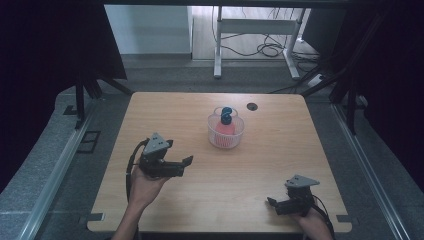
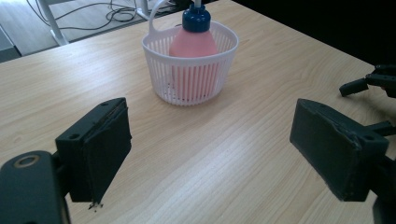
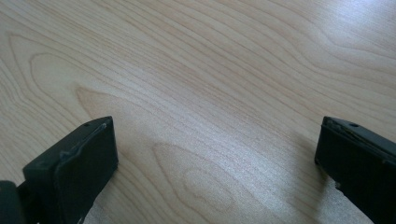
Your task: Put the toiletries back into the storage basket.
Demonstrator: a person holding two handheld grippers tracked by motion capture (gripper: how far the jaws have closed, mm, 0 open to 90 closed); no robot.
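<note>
One white basket (image 2: 190, 65) is holding one pink bottle (image 2: 192, 43); both grippers, left (image 2: 210, 154) and right (image 3: 217, 170), are gaping wide, holding nothing.

This looks like a lab recording bay: dark curtains (image 1: 50, 50) flank the wooden tabletop (image 1: 280, 150), with loose cables (image 1: 270, 47) beyond its far edge under a white desk frame (image 1: 255, 27).

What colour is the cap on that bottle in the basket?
Dark blue cap on a pink bottle; clearest in the left gripper view.
</note>
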